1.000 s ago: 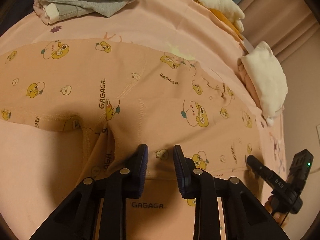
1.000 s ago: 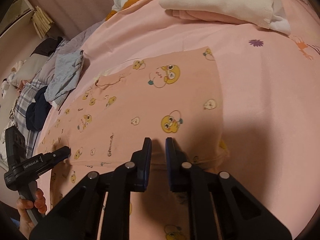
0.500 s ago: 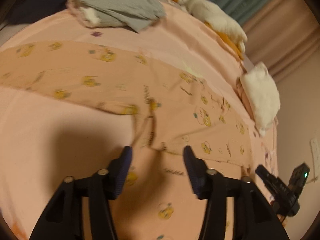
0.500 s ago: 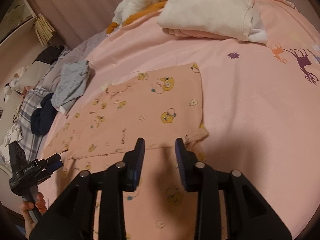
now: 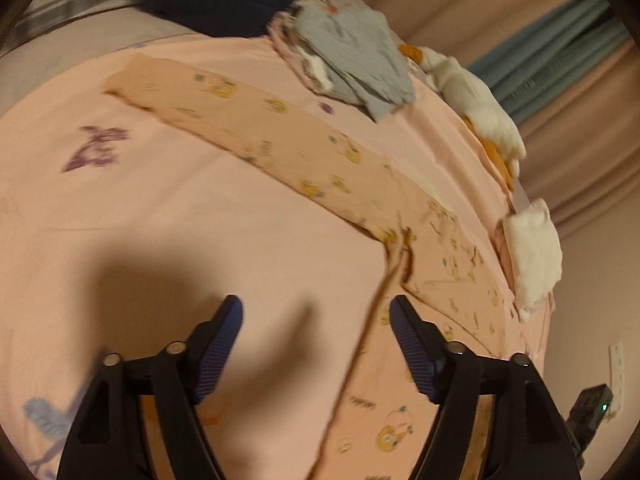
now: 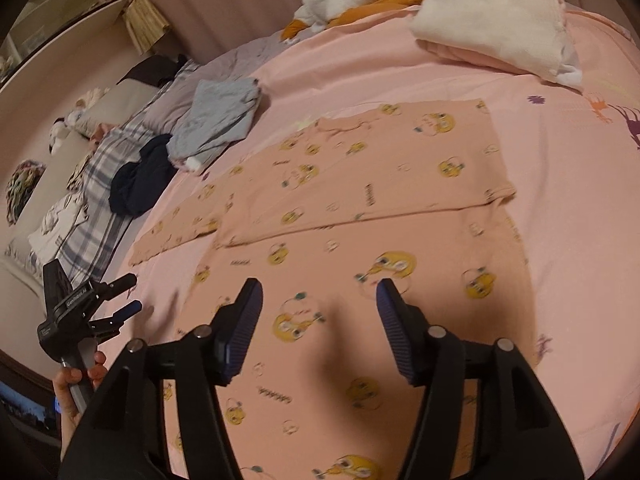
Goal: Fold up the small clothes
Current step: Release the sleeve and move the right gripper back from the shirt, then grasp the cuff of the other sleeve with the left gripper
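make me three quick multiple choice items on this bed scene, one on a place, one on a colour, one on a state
1. Where does the grey garment lie relative to the printed peach garment?
A. on top of it
B. apart, toward the pillows
C. under it

2. What colour are the cartoon figures on the peach garment?
A. yellow
B. green
C. red

3. How does the right hand-held gripper stand?
A. shut on cloth
B. open, empty
C. out of view

Key: B, bare sheet separates them; A, the prints are yellow; B, its jaws are spread with nothing between.

The bed [image 6: 568,208] carries the peach printed garment [image 6: 360,184] at centre, grey clothing [image 6: 216,120] at 10 o'clock, and folded white items [image 6: 492,20] at 1 o'clock.
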Action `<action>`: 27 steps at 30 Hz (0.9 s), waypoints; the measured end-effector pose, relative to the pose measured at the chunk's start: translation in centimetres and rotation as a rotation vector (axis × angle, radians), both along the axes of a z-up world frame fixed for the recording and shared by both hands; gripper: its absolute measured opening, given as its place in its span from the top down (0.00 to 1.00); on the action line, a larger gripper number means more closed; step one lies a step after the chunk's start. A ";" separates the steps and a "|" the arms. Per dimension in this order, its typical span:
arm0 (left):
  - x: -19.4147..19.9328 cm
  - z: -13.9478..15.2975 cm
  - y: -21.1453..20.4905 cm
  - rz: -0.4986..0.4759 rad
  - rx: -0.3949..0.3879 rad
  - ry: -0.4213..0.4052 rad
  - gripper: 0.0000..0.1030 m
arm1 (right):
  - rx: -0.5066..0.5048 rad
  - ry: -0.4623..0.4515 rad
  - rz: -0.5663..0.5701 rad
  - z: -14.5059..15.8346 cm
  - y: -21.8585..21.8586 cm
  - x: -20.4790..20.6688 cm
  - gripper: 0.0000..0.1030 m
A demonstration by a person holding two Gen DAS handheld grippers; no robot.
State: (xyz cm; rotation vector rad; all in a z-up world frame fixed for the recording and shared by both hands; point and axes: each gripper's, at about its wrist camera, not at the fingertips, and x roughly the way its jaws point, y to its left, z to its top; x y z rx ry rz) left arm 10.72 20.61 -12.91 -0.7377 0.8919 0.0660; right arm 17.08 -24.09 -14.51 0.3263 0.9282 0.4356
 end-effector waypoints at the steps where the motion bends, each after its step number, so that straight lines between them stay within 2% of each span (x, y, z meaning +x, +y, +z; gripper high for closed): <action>1: -0.5 0.0 0.6 0.017 -0.002 -0.003 0.26 | -0.001 0.000 0.013 0.0 0.6 -0.4 0.40; 10: -3.3 -0.8 4.3 0.111 -0.062 -0.026 0.26 | -0.008 0.004 0.090 -0.2 4.2 -2.4 0.37; 16: -3.7 -1.8 7.0 0.171 -0.153 -0.064 0.26 | -0.020 0.008 0.113 -0.4 5.7 -3.0 0.37; 23: -2.0 -4.1 10.8 0.234 -0.305 -0.090 0.26 | -0.036 0.011 0.138 -0.9 6.8 -2.9 0.37; 27: -0.2 -4.8 12.6 0.261 -0.355 -0.121 0.26 | -0.043 0.023 0.146 -1.4 7.4 -2.3 0.37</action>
